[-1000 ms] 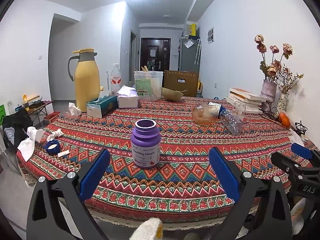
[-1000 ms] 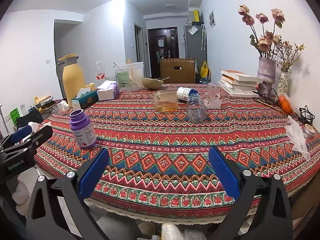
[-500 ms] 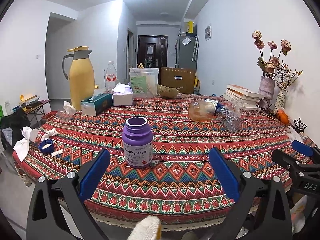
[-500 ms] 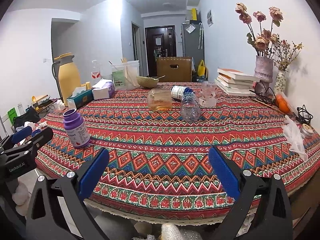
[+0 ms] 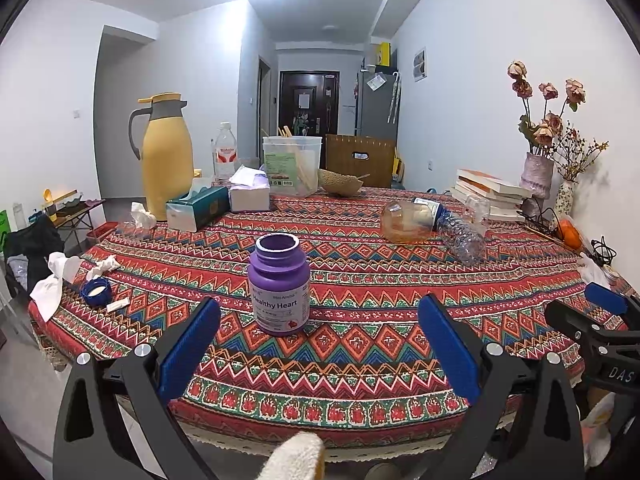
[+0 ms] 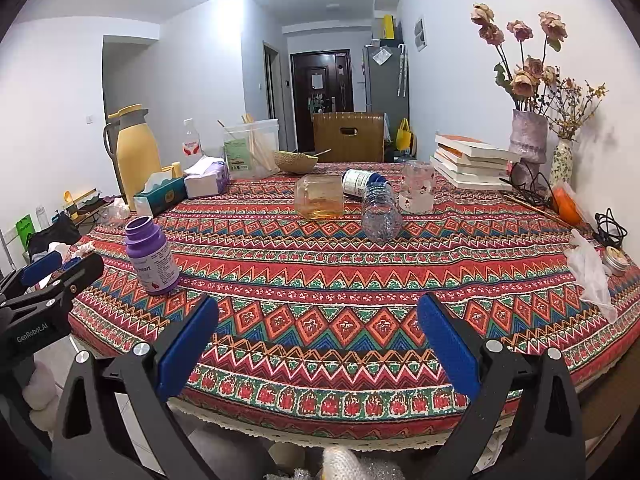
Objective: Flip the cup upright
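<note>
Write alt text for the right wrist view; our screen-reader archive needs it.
The open right gripper hovers at the near edge of a patterned table. Far across it an amber glass cup sits, beside a lying clear bottle; a purple jar stands left.

purple jar [image 5: 279, 284] alone blocks the near tablecloth [image 5: 360, 344].

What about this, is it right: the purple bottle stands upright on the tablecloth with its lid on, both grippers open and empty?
Not quite. The purple bottle has no lid: the left wrist view shows its open mouth. It does stand upright on the tablecloth, with the left gripper and right gripper open and empty.
</note>
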`<state>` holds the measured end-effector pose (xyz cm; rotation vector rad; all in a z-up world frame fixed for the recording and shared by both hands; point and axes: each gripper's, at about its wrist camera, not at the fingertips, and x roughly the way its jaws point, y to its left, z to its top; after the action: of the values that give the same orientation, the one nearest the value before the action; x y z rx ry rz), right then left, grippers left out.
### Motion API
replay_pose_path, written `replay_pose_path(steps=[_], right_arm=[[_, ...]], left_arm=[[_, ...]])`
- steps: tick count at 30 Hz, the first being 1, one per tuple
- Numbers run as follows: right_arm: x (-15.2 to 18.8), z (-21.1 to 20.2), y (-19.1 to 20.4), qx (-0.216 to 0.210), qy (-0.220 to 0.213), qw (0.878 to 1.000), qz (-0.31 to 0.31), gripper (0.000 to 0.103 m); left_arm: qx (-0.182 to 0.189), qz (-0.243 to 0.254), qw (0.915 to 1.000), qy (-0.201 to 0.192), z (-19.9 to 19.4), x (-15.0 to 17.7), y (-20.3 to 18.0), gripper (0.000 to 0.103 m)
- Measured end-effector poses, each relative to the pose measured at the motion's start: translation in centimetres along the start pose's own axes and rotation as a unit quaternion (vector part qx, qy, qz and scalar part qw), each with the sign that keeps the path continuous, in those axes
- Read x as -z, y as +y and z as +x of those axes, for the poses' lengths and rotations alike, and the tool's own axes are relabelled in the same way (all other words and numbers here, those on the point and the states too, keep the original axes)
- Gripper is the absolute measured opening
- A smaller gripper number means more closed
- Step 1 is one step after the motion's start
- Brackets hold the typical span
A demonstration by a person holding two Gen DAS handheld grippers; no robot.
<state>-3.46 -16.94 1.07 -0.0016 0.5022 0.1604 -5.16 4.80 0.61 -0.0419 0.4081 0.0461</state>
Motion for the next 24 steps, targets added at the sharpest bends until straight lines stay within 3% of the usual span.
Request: replay_pose_path(steps=[24], right_arm=[[-0.14,-0.30,0.18,0.003,-0.004,1.000,-0.004,0.096]], left_arm=[[-0.001,-0.009,0.9999,-0.004,-0.68,0.16,0.70,0.096]])
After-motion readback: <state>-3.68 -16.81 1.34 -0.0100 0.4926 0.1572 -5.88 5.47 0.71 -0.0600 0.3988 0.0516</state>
